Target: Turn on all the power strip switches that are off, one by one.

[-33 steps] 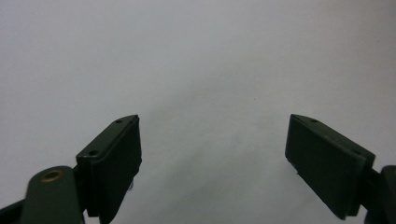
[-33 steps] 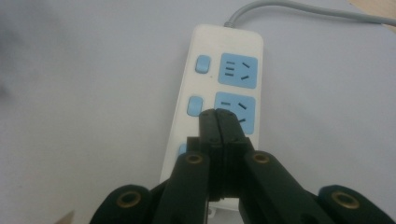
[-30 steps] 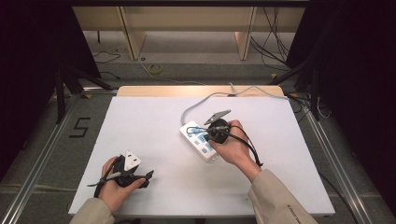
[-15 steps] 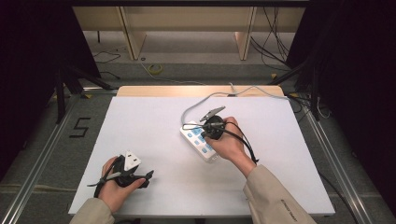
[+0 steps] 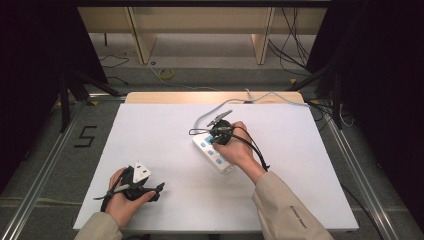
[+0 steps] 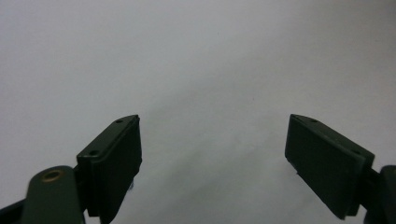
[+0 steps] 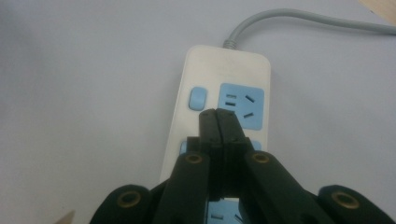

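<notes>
Fingertips (image 7: 217, 122) of our right gripper (image 5: 216, 131) are pressed together, holding nothing, poised over the strip (image 5: 212, 152) at mid-table to press a switch (image 7: 198, 98), while our left gripper (image 5: 145, 189) rests open, empty.

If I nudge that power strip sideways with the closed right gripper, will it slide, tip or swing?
The power strip lies flat and low on the table, so it will likely slide rather than tip. Its smooth plastic shell may let the shut right gripper skid off. The grey cord at its far end could make it pivot.
</notes>
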